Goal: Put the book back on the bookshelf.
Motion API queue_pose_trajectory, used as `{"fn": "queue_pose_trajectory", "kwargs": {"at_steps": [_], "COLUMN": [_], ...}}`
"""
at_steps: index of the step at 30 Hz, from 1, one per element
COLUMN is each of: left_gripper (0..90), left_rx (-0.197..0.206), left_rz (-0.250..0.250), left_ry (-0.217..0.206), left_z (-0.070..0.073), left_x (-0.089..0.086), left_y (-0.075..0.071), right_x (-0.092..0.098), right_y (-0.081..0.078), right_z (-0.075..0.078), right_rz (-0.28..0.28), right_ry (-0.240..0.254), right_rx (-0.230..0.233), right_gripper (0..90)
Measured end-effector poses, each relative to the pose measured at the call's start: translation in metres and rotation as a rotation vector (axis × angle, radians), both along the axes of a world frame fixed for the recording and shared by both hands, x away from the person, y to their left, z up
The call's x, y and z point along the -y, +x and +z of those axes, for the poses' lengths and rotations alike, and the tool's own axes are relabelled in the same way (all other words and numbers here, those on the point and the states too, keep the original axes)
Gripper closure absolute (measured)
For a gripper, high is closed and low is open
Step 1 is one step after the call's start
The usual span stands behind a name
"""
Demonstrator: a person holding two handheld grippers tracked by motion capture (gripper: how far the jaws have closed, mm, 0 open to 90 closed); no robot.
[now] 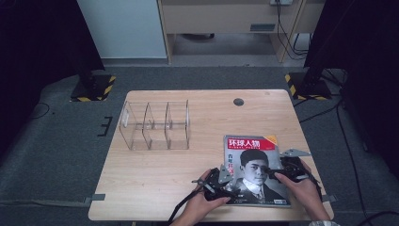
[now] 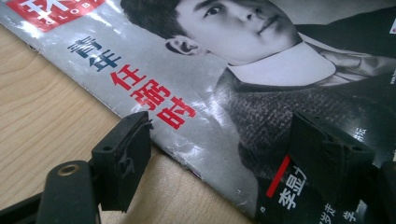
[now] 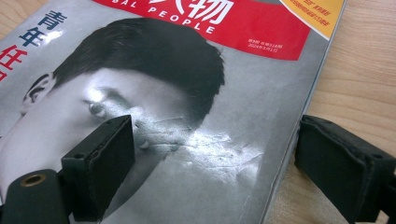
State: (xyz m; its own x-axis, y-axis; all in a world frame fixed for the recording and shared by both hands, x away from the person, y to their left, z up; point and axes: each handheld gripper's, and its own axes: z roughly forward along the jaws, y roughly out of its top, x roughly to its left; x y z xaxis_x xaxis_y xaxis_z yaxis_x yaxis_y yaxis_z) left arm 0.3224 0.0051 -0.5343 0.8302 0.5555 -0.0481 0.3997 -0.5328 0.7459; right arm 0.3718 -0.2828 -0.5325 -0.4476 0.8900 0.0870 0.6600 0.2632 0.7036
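A magazine (image 1: 256,165) with a red title band and a black-and-white portrait lies flat on the wooden table (image 1: 155,174), near its front right. My left gripper (image 1: 221,181) is at the magazine's left edge. In the left gripper view its jaws stand wide apart (image 2: 222,128), one over bare wood, the other over the cover (image 2: 210,93), neither pressing. My right gripper (image 1: 281,172) is at the magazine's right edge. Its jaws (image 3: 215,128) are also spread, one above the portrait (image 3: 154,93), one beyond the edge over the wood.
A clear acrylic organizer (image 1: 157,125) with three compartments stands at the table's back left. A round cable hole (image 1: 238,101) sits near the far edge. Two black stands with striped bases flank the table on the floor.
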Motion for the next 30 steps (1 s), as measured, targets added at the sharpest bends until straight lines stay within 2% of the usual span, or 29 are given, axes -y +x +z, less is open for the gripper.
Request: {"fn": "queue_pose_trajectory", "kwargs": {"at_steps": [15,30], "left_gripper": [19.8,19.7], "left_rx": [-0.005,-0.003], "left_rz": [0.001,0.003], "left_ry": [0.005,0.008], "left_z": [0.000,0.000], "left_x": [0.000,0.001], "left_y": [0.001,0.001], "right_x": [0.001,0.002], "right_y": [-0.002,-0.006], "right_z": [0.008,0.019], "right_rz": [-0.006,-0.012], "right_ry": [0.020,0.040], "right_rx": [0.022,0.065], "right_gripper": [19.2,36.9]}}
